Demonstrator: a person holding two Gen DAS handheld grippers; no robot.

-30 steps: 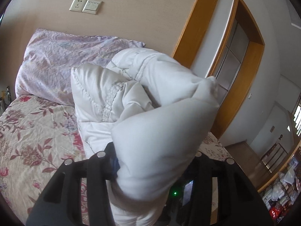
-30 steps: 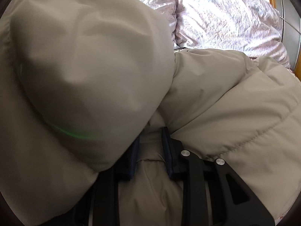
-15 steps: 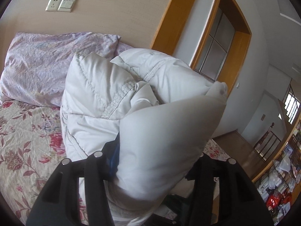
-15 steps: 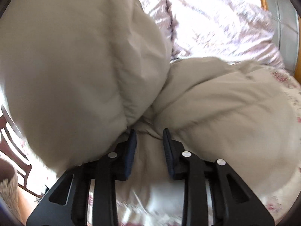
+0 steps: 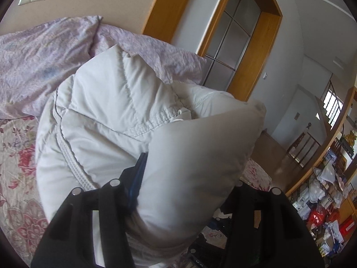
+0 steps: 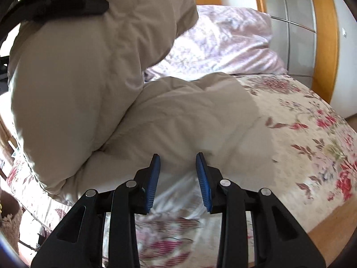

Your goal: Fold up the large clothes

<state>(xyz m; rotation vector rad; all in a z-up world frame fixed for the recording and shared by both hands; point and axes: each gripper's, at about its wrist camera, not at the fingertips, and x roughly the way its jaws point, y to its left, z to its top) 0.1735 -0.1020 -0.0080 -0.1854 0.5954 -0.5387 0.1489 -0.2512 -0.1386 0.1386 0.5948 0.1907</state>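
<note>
We are clamping the left gripper on a thick fold of the pale padded jacket, lifting it above the floral bed near the pillows. Our right gripper is standing apart, pads clear, jacket bulk lying just ahead.

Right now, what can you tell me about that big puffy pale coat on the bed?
The pale grey quilted puffer coat looks soft and thickly padded, with stitched seams and a ribbed band. It lies bunched on the floral bedspread, against lilac pillows. The left tongs clamp a bulging fold lifted above the rest; the right tongs are open, fabric just beyond their blue pads.
</note>
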